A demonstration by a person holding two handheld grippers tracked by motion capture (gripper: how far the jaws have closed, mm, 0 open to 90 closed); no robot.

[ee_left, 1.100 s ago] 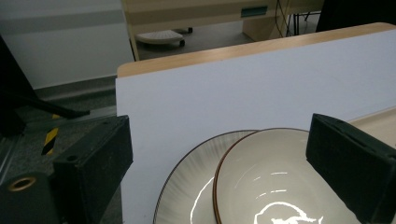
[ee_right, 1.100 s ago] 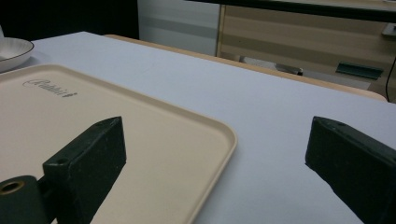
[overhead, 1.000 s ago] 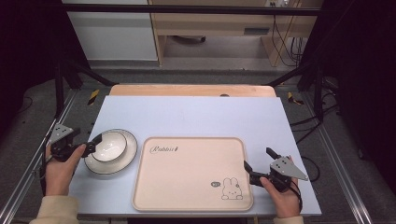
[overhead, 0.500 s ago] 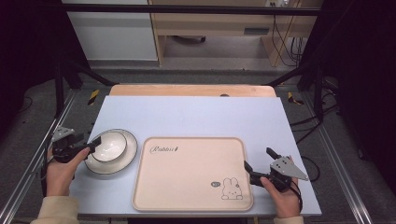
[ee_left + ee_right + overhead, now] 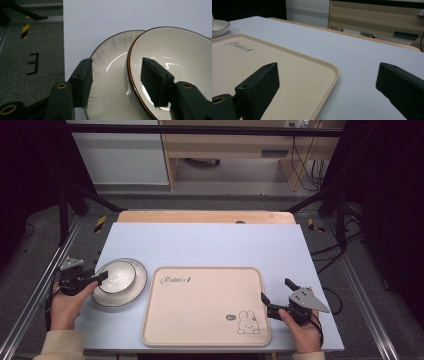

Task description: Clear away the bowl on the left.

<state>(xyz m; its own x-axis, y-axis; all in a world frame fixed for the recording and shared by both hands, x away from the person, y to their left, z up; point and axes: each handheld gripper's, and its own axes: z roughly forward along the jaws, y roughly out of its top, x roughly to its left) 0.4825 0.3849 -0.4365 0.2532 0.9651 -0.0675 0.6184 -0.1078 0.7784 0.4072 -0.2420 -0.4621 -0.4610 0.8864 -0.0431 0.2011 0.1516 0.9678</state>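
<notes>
Closing on the bowl's rim calls for care — on the table, left of the tray, the plate near the left edge carries the bowl. The left gripper has been narrowing — jaws astride the rim, not yet pressing. The right gripper stands open by the tray's right edge.

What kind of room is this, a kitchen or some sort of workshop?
Probably a lab or recording workshop, not a kitchen. The table stands inside a black metal frame, loose cables hang behind it, and a person works hand-held tongs at a bowl on a plate beside a tray.
</notes>
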